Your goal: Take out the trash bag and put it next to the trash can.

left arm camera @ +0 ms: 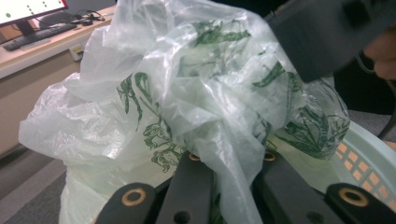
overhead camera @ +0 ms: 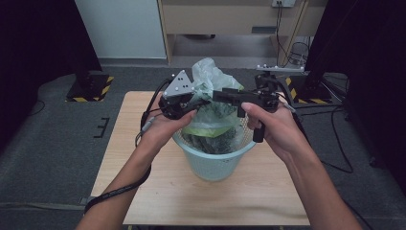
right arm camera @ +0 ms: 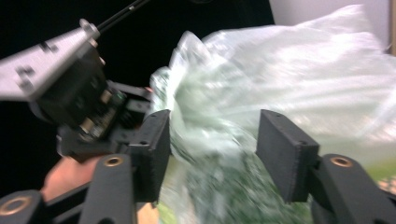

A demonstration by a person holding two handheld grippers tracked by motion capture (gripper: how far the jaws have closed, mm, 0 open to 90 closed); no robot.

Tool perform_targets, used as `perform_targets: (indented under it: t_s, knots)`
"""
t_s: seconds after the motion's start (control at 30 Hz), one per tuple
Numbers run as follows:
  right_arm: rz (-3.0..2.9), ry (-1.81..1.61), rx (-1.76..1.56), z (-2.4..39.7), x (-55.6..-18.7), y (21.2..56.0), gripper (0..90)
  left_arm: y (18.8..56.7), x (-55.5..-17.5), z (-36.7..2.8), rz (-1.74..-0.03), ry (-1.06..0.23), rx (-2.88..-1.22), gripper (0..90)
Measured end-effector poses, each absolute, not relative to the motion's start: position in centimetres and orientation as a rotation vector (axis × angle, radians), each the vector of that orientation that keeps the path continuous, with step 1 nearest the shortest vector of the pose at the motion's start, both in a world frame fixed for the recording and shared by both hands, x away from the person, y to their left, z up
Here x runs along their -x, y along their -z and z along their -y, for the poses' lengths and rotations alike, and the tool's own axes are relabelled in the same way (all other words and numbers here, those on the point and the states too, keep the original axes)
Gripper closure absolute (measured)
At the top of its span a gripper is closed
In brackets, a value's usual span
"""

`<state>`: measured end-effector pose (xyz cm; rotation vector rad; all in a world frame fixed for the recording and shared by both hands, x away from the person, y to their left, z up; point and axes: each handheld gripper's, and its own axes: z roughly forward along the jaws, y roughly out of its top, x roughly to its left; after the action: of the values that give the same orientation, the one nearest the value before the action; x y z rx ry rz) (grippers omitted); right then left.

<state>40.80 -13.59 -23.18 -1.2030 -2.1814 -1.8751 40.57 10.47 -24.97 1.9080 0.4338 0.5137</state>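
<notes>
Left claw: your left gripper (overhead camera: 198, 98) has its jaws pinched together on a fold of the plastic bag (overhead camera: 210, 96); in the left gripper view the film is squeezed between the two black jaws with no gap around it.
Right claw: your right gripper (overhead camera: 218, 94) stands partly open, jaws well apart; in the right gripper view (right arm camera: 212, 140) the bag lies between and behind them, and neither pad presses on it.
Right claw contact: you cannot tell from the blurred right gripper view whether a pad brushes the film.
Claws together: the two grippers meet tip to tip above the basket, your left hand (overhead camera: 167, 125) under one, your right hand (overhead camera: 273, 125) under the other.
Bag: pale green, see-through, crumpled, lifted up out of the basket (overhead camera: 215, 165) with its lower part still inside the rim.
Basket: a light blue-green round bin with a lattice wall, standing near the middle of the wooden table (overhead camera: 158, 191).
Print on bag: a dark green leafy drawing (left arm camera: 154, 135), seen clearly in the left gripper view.
Writing: you can read no word or brand on the bag, the basket or the grippers.
Strap: a dark lanyard (overhead camera: 119, 189) hangs from your left wrist.
</notes>
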Motion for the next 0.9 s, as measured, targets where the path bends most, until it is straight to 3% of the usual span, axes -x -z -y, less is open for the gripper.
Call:
perform_targets:
  t_s: [0.27,0.67,0.9]
  knots:
    - [2.298,1.913,1.168,13.4,-40.6,25.4,30.1,23.9,-40.8,-10.3,-0.45,-0.523,-1.894,89.4]
    - [2.279,1.915,1.208,11.9,-41.6,27.3,24.8,22.9,-40.8,-9.0,-0.462,-0.428,-1.847,89.5]
    - [2.254,1.978,1.221,11.8,-41.8,27.4,49.5,22.6,-40.7,-8.7,-0.464,-0.39,-1.818,89.5]
